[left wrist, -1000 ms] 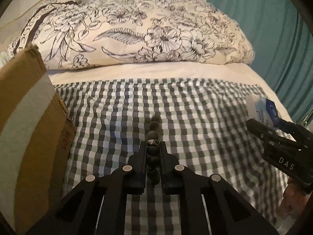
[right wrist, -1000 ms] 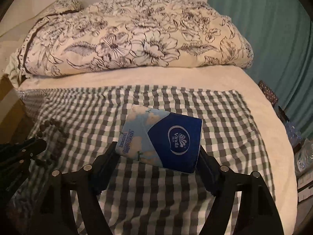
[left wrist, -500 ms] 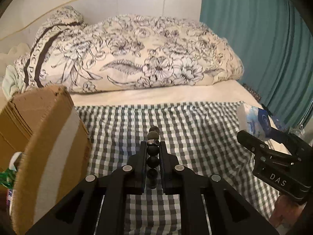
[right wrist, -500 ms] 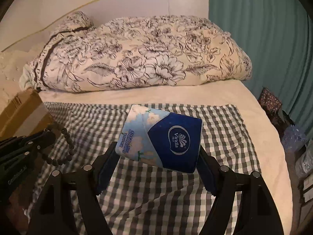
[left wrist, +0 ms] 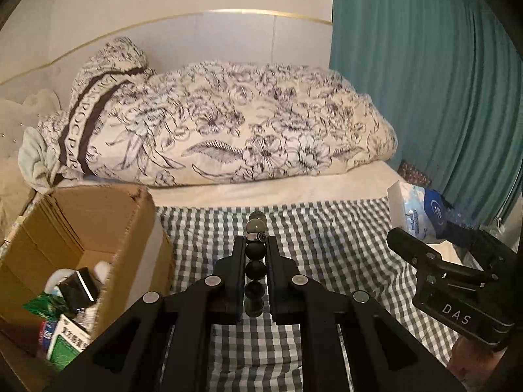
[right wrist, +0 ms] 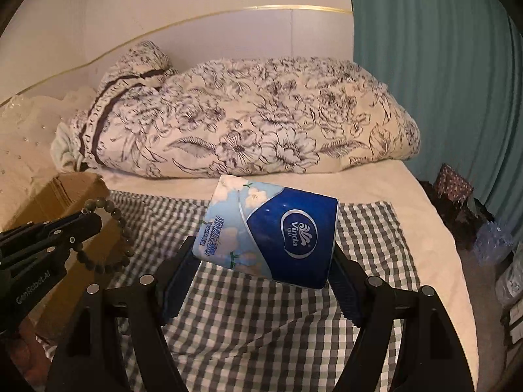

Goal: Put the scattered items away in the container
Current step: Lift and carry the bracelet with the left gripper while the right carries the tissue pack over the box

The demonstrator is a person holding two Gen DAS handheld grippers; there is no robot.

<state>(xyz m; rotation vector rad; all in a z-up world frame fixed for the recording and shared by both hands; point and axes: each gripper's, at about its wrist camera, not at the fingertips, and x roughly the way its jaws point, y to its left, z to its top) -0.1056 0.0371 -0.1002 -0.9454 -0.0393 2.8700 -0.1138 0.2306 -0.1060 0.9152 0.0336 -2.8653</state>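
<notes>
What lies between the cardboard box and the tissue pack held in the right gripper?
In the left wrist view, between the cardboard box and the tissue pack lies checked cloth, with the bead bracelet held above it.

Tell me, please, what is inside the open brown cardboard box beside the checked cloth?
Inside the open brown cardboard box lie a green-and-white printed carton, a crumpled green wrapper, a small black box and something white. Whatever lies beneath them, and the box floor, is covered.

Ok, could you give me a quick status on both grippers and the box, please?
Left gripper shut on bead bracelet. Right gripper shut on tissue pack. Cardboard box open, path clear.
</notes>
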